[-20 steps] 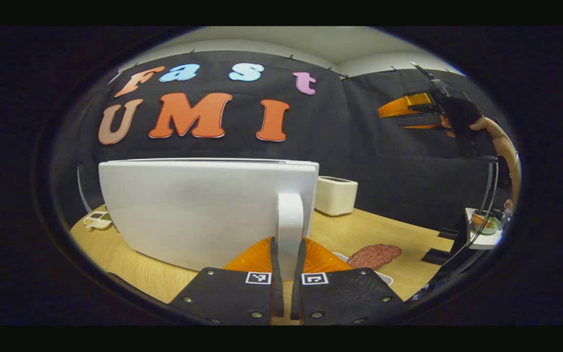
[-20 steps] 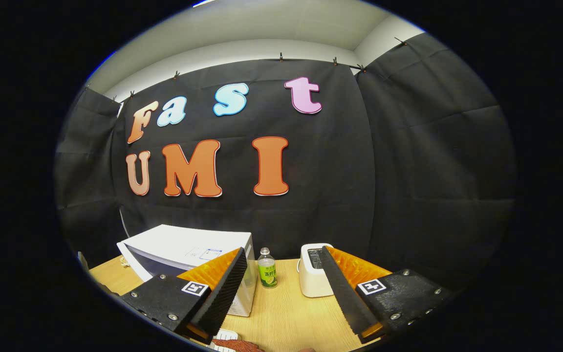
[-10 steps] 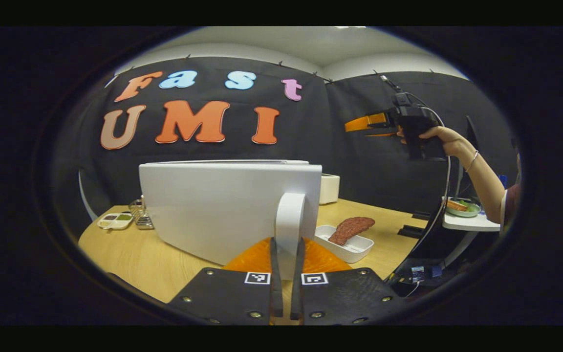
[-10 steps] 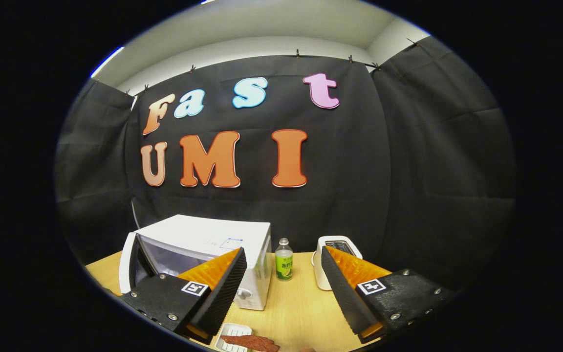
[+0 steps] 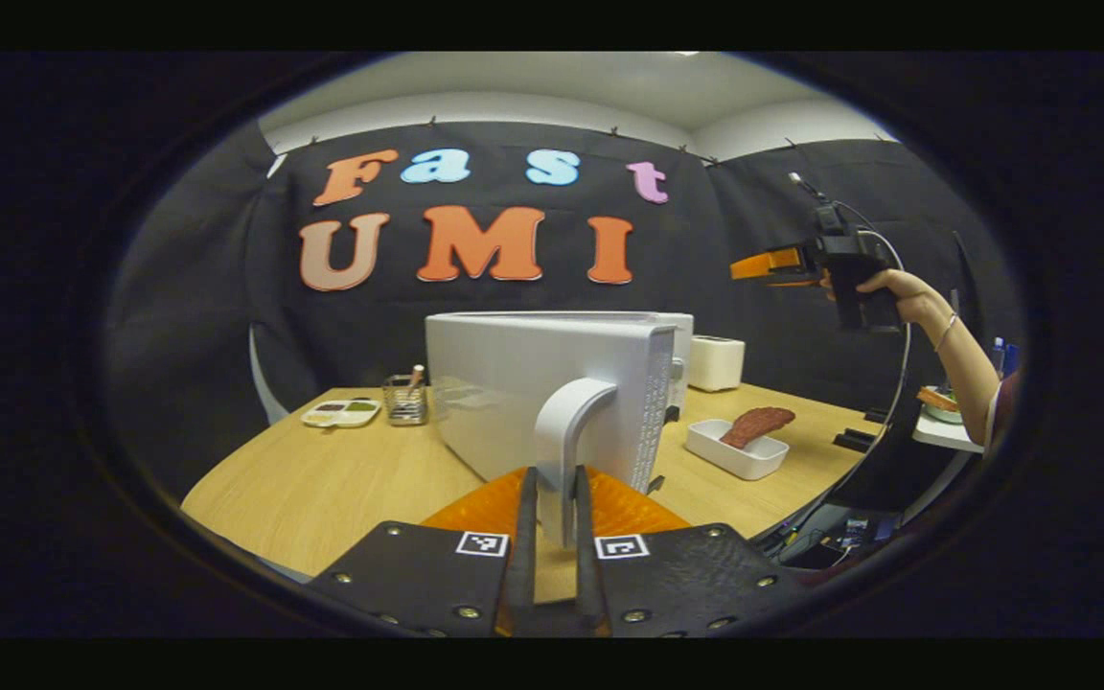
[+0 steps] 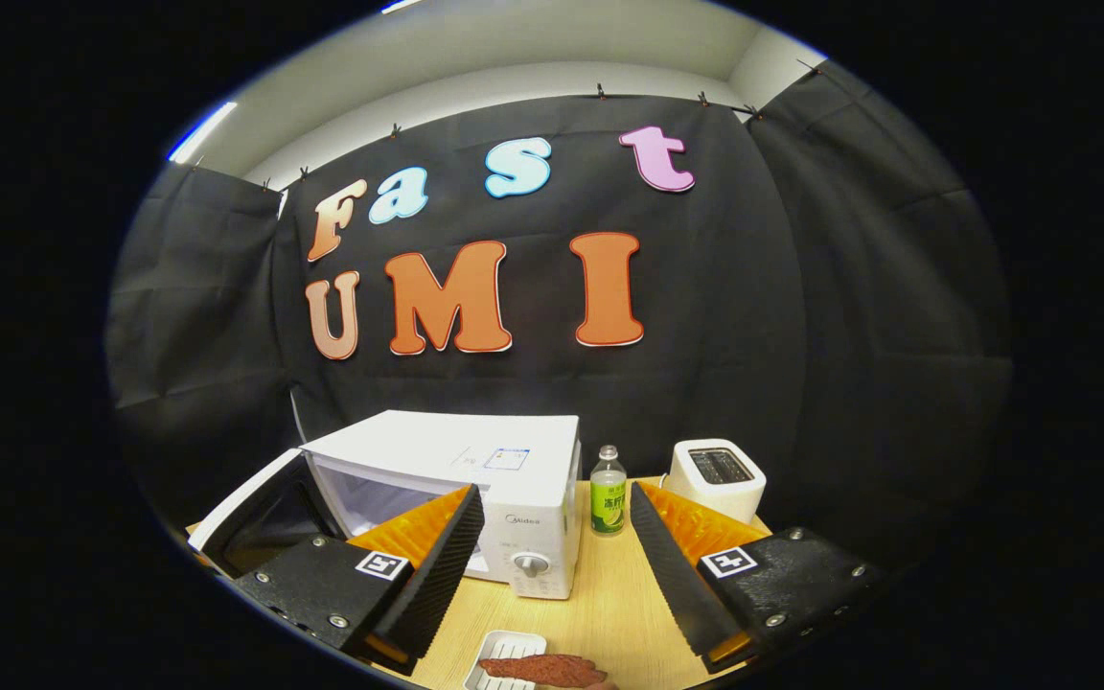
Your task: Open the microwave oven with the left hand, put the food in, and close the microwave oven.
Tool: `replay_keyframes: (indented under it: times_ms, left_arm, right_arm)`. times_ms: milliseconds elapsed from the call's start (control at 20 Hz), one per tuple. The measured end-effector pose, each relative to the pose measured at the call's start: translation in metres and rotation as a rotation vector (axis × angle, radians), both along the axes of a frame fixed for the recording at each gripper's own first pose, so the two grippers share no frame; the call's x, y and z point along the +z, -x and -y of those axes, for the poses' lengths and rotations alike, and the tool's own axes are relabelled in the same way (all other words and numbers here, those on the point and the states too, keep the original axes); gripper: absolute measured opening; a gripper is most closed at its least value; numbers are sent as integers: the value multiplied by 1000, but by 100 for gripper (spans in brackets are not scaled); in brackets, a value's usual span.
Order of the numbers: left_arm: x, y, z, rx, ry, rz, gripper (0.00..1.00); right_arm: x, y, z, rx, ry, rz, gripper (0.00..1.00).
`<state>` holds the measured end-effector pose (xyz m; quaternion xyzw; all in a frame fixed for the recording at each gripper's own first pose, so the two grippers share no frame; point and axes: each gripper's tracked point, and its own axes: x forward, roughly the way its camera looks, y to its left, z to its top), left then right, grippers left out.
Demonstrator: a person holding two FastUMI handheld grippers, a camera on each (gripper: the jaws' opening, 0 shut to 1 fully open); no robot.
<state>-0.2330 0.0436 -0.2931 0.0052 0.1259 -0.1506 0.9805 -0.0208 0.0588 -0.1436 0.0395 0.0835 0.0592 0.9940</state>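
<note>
At the bottom centre of the left gripper view, the door handle (image 5: 562, 436) is pinched between the fingers of the left gripper (image 5: 552, 537), and the microwave door (image 5: 533, 402) is swung wide. The pull should be eased along the hinge's arc, not tugged straight. Low in the right gripper view, the right gripper (image 6: 557, 565) is held spread above the food (image 6: 538, 668) in its white tray (image 6: 504, 661), before the microwave (image 6: 475, 489).

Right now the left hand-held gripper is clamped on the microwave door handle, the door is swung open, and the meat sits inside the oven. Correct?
Not quite. The meat lies in its white tray on the table, outside the microwave, as the left gripper view shows. The left hand-held gripper does clamp the door handle, door open.
</note>
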Motion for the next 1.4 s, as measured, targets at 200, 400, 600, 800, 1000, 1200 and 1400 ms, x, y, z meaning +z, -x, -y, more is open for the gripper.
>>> replay_keyframes:
  times_ms: [200,400,600,800,1000,1200,1400]
  left_arm:
    - [9,25,-36,85,11,0,41]
    - [23,34,-75,192,47,16,94]
    - [33,29,-122,313,-10,49,94]
    - [34,20,-154,395,-4,62,94]
    - [36,11,-182,465,8,64,94]
    - [46,-6,-193,484,-22,87,94]
    - [51,-23,-202,511,-31,95,94]
  right_arm:
    - [-7,6,1,-2,-6,-2,95]
    - [-21,14,10,-28,6,-15,95]
    - [-46,22,19,-48,-8,-49,95]
    - [-78,31,32,-83,-74,-90,95]
    - [-116,37,46,-132,-155,-143,95]
    - [-148,41,58,-190,-254,-177,95]
    - [-181,53,59,-239,-397,-207,95]
